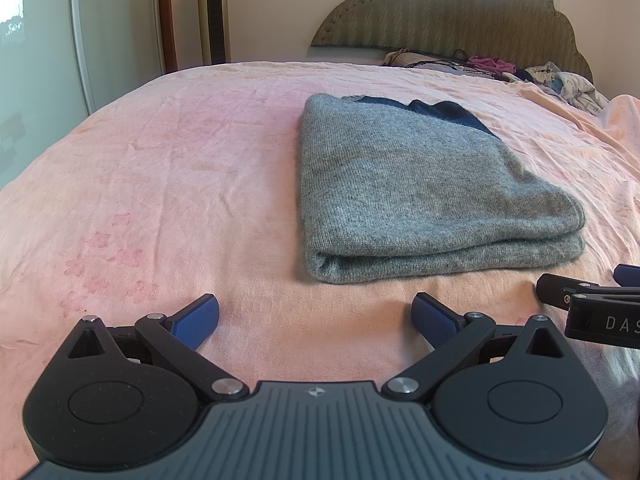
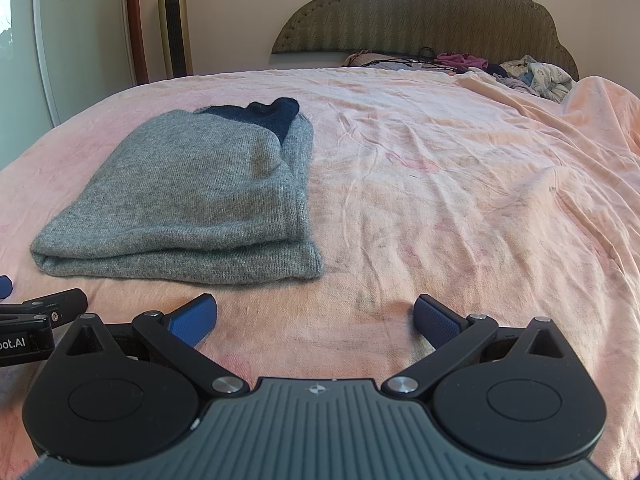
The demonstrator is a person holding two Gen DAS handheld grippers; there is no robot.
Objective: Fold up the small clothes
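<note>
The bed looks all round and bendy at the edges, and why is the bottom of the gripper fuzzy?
In the left wrist view the fisheye lens bows the pink bed into a dome, while the grey sweater stays sharp. In the right wrist view the right gripper has crisp fingertips, but its body near the lens blurs along the bottom edge; dark corners are lens shading.

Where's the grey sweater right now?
The folded grey sweater lies on the pink bedsheet, just beyond both open grippers: ahead-right in the left wrist view, ahead-left in the right wrist view, well short of the headboard.
</note>
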